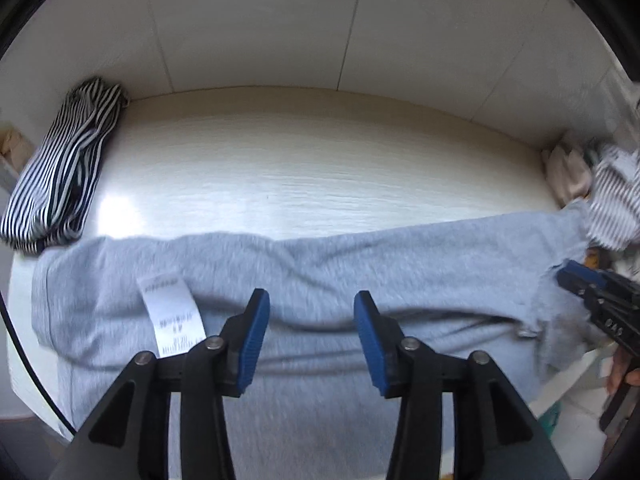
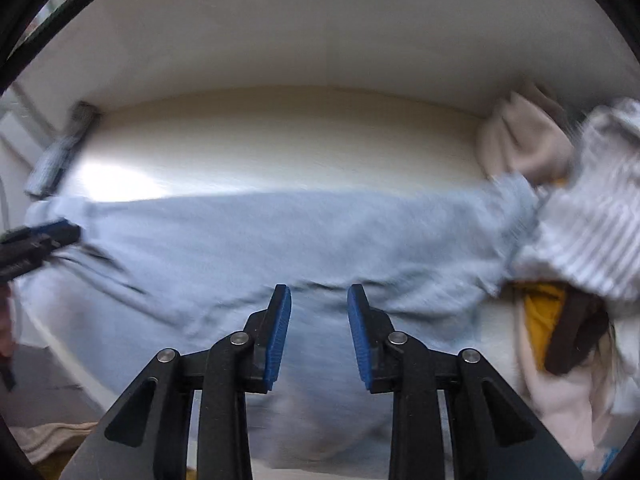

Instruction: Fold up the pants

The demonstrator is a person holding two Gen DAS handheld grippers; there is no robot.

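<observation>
left tongs (image 1: 308, 308): black plastic linkage arms, forked into two struts on each side
left pads (image 1: 256, 340): blue, ribbed, long flat rectangles on the inner faces
left pivots: round silver rivets, two per side
right tongs (image 2: 319, 300): same black frame, with triangular cut-outs low in the outer arms
right pads (image 2: 358, 336): blue, finely ridged
right pivots: silver round pins at the joints
right tongs seen from the left camera: small silver screws in the black side plate
hand (image 1: 624, 372): only partly seen at the right edge, behind the black handle

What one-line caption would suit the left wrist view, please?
Open left gripper hovers over light grey fabric pants spread across the pale wooden table.
</observation>
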